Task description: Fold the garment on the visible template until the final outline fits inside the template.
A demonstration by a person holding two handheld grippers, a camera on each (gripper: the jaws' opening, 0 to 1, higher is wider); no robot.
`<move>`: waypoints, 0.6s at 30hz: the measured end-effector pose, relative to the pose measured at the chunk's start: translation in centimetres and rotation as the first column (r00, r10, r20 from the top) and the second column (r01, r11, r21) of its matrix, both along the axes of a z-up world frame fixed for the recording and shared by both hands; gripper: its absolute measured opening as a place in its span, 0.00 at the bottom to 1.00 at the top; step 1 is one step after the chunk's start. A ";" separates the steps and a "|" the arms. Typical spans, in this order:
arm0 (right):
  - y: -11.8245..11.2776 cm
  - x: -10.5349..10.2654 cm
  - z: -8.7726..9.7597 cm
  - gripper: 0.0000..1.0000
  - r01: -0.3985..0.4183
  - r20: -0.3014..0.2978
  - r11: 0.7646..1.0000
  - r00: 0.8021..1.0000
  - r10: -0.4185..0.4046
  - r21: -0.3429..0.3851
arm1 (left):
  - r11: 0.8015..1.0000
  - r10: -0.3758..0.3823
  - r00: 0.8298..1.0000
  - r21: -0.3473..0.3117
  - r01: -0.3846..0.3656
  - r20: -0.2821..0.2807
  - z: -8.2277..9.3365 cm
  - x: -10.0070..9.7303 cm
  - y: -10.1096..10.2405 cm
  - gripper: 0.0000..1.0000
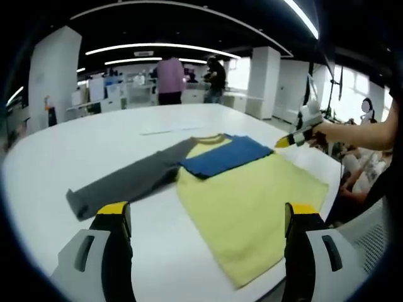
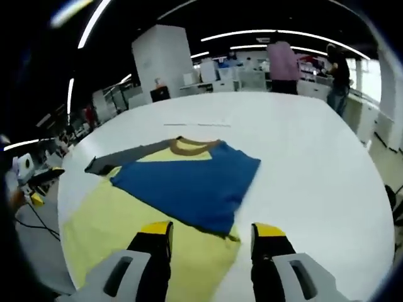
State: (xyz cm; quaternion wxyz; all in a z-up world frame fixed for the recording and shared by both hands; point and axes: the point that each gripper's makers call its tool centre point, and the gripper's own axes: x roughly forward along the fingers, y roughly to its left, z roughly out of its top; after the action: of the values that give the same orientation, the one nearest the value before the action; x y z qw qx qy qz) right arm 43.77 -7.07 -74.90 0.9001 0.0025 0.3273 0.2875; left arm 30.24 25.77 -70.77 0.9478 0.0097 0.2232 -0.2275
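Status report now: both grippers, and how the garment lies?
Left gripper open, empty. Right gripper open, empty. Garment flat on table; blue sleeve folded in, grey sleeve out.

Before me spreads a broad white table (image 1: 75, 157), rounded at its far edge. A garment (image 1: 245, 201) lies flat on it: yellow body near me, blue sleeve folded across the chest, grey sleeve stretched out left. Beyond it lies a pale sheet (image 1: 170, 128).

Each tool, left (image 1: 204, 217) and right (image 2: 211, 236), has two black jaws with yellow tips on pale grey housings.
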 end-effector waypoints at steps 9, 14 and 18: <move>2.1 -1.9 2.3 0.81 -0.093 0.039 0.994 0.995 0.091 0.052 | 0.998 0.049 0.999 -0.027 -0.048 0.008 0.5 0.8 1.8 0.96; 2.8 -3.2 3.1 0.88 -0.132 0.052 0.989 0.990 0.129 0.061 | 0.995 0.088 0.996 -0.037 -0.088 0.014 0.7 1.5 3.3 0.94; 3.3 -4.6 3.7 0.93 -0.164 0.059 0.984 0.985 0.161 0.064 | 0.990 0.131 0.991 -0.047 -0.130 0.021 0.9 2.4 4.9 0.93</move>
State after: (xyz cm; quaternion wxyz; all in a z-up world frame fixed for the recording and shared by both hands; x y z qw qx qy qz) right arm 39.19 -3.75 -71.16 0.8815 -0.0009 0.2919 0.3711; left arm 32.61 30.66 -69.87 0.9633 -0.0238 0.2068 -0.1697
